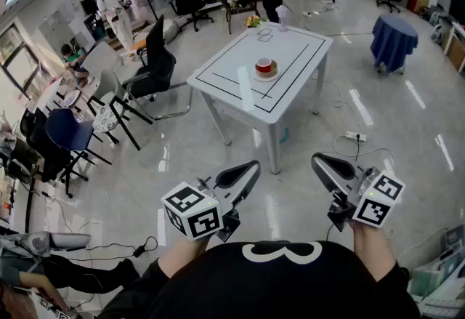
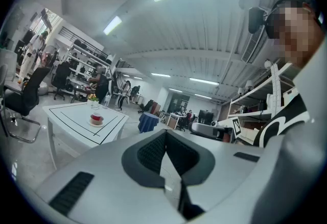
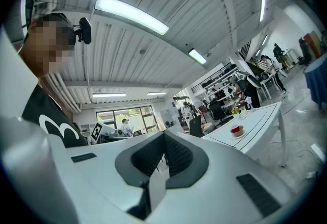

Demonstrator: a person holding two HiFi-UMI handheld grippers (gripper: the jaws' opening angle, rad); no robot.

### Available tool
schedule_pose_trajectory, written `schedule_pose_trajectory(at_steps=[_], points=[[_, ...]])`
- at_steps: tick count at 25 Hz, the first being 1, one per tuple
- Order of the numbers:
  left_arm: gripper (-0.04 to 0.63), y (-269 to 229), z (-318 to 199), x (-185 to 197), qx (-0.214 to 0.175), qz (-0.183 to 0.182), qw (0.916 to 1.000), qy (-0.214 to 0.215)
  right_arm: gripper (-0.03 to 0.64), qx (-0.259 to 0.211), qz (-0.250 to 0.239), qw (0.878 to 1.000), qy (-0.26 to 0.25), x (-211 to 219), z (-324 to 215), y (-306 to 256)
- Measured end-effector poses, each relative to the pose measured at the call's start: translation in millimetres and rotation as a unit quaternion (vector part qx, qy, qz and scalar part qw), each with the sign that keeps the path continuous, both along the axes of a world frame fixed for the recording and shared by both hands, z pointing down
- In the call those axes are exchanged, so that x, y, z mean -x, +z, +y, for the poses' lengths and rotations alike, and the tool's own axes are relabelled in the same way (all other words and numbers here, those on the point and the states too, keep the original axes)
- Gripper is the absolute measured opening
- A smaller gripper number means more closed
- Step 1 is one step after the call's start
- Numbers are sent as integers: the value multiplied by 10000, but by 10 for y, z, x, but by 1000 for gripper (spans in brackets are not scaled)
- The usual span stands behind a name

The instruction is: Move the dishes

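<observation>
A red cup on a pale saucer (image 1: 266, 67) stands near the middle of a white table (image 1: 218, 79) marked with black lines, well ahead of me. The same cup and saucer appear small in the left gripper view (image 2: 95, 119) and in the right gripper view (image 3: 236, 130). My left gripper (image 1: 245, 171) and right gripper (image 1: 324, 165) hang in front of my chest above the floor, far short of the table. Both are shut with nothing between their jaws, as the left gripper (image 2: 164, 135) and right gripper (image 3: 164, 137) show in their own views.
Black office chairs (image 1: 155, 67) stand left of the table, with blue chairs (image 1: 67, 132) further left. A round table under a blue cloth (image 1: 394, 38) is at the right. A power strip and cables (image 1: 354, 136) lie on the glossy floor. People stand at the back.
</observation>
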State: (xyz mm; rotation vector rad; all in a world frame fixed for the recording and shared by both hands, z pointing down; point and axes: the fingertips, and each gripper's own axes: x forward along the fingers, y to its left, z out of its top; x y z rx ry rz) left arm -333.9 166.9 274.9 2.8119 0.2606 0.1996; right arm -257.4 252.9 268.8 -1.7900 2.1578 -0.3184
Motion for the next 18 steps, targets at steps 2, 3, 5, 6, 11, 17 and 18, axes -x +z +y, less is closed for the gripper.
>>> schedule_pose_trajectory(at_steps=[2, 3, 5, 6, 11, 17, 18], points=[[2, -12, -44, 38, -39, 9, 10000, 0, 9, 21, 36, 10000, 30, 27, -38, -8], [2, -7, -66, 56, -58, -5, 10000, -10, 9, 18, 28, 10000, 53, 36, -52, -11], [2, 28, -111, 91, -84, -72, 9999, -49, 9, -21, -48, 9999, 109, 47, -70, -18], [2, 48, -129, 106, -83, -107, 9999, -66, 9, -37, -87, 9999, 129, 54, -75, -18], [2, 59, -178, 148, -36, -79, 9999, -74, 9, -38, -154, 9997, 191, 61, -101, -7], [2, 51, -181, 152, 39, 0, 10000, -36, 15, -98, -262, 9984, 491, -20, -38, -23], [3, 54, -175, 154, 45, 14, 10000, -32, 24, -76, -234, 9984, 517, -21, -22, -18]])
